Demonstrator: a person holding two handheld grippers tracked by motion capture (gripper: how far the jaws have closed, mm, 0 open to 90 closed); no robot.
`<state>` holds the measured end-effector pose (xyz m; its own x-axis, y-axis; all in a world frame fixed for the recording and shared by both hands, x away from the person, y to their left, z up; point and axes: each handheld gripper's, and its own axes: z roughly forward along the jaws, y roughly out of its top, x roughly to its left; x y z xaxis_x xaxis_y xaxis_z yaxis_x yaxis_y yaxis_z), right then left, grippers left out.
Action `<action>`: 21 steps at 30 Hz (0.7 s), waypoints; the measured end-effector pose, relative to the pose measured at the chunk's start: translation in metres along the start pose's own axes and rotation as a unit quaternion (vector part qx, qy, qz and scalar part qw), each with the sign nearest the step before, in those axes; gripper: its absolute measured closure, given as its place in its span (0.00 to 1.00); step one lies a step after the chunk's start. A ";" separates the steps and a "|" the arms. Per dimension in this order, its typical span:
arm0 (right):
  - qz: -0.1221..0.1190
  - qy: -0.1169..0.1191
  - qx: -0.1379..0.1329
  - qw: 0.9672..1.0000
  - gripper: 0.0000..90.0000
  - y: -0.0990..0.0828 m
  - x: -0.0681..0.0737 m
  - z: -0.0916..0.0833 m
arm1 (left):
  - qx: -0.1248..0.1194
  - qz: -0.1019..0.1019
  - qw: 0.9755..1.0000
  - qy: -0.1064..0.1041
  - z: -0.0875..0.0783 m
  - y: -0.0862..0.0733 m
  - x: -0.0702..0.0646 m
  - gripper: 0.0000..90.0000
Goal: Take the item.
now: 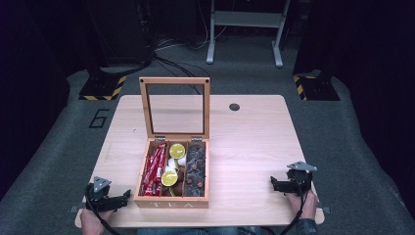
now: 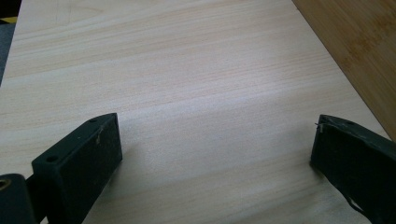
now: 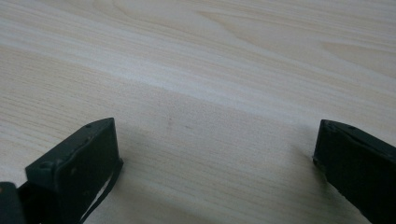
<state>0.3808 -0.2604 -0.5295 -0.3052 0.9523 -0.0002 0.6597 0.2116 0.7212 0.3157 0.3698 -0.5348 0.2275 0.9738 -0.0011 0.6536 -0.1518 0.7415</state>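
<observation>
From my station I see the tea box point(image 1: 171, 201) standing at the near middle of the table point(image 1: 254, 147), its front wall close to the near edge and lettered "TEA". It is a shallow box of light brown wood, roughly square in plan and slightly longer from front to back. Its lid point(image 1: 174, 82), a wooden frame round a clear pane, is swung up on two hinges at the far wall and stands about upright, its pane side toward me. The interior is split into three long compartments that run from front to back, so the box's long axis points away from me toward the table's far edge. The left compartment holds red sachets point(image 1: 153, 169) laid lengthwise; the middle one holds round capsules, two with yellow-green tops point(image 1: 170, 178), among white and brown ones; the right one holds dark pieces point(image 1: 196, 169) I cannot identify. My left gripper point(image 1: 125, 196) lies low on the table just beside the box's front left corner, jaws spread wide with bare wood between them; in the left gripper view point(image 2: 217, 140) the box's side wall point(image 2: 359, 51) runs along the upper right. My right gripper point(image 1: 274, 183) sits well apart to the right, near the table's edge, jaws likewise wide and holding nothing point(image 3: 217, 140).
</observation>
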 end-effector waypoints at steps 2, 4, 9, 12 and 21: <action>-0.004 0.000 0.003 1.000 0.00 0.000 -0.001 0.000 | -0.001 -0.004 1.000 -0.001 0.000 0.000 -0.001 0.02; -0.001 0.001 0.004 1.000 0.00 0.000 0.000 0.000 | 0.001 -0.003 1.000 -0.001 0.000 0.000 0.000 0.02; -0.007 0.008 0.005 1.000 0.00 0.001 -0.002 0.001 | 0.003 0.001 1.000 -0.001 0.000 0.001 0.000 0.02; -0.008 0.009 0.006 1.000 0.00 0.001 -0.002 0.001 | 0.002 0.000 1.000 -0.001 0.000 0.001 0.000 0.02; -0.010 0.011 0.005 1.000 0.00 0.001 -0.002 0.001 | 0.005 0.009 1.000 -0.005 0.000 0.002 0.001 0.01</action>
<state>0.3828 -0.2618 -0.5293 -0.3327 0.9430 0.0006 0.6603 0.2325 0.7141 0.3171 0.3705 -0.5337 0.2467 0.9691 0.0048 0.6568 -0.1708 0.7345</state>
